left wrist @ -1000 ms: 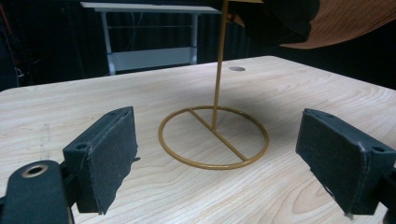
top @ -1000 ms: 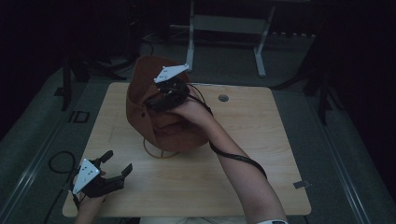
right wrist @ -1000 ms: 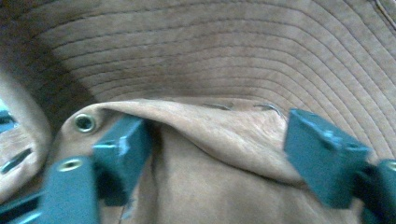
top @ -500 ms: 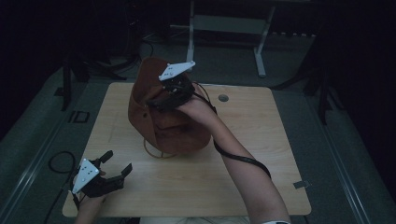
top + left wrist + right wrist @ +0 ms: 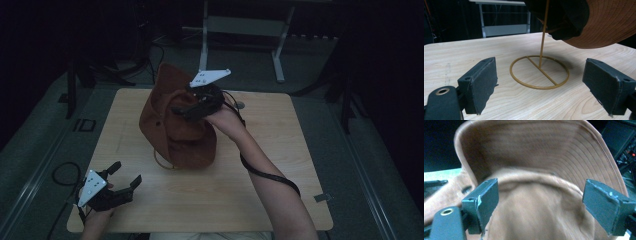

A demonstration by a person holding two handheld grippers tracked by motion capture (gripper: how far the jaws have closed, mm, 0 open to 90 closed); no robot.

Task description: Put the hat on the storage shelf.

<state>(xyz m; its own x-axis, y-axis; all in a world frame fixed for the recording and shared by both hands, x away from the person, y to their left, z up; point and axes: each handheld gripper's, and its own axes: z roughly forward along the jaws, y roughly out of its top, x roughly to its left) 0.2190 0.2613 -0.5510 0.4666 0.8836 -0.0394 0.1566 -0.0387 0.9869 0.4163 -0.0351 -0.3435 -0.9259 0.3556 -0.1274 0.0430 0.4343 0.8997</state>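
A brown brimmed hat (image 5: 175,135) sits tilted on a thin gold wire stand (image 5: 539,72) near the middle of the wooden table (image 5: 300,150). My right gripper (image 5: 192,111) is up at the hat's right side. It is open, and its jaws stand wide apart on either side of the crown (image 5: 536,202), with the brim curving up behind. At the table's near left corner my left gripper (image 5: 127,172) rests low, open with nothing in it. It faces the stand's ring base, and the hat's brim (image 5: 614,22) hangs above.
A white metal frame (image 5: 240,25) stands on the dark floor beyond the table. A cable (image 5: 62,172) loops on the floor by the left edge. The table's right half is bare wood.
My right gripper has risen and shifted right along the hat, and its top plate now tilts upward. The left gripper has stayed put.
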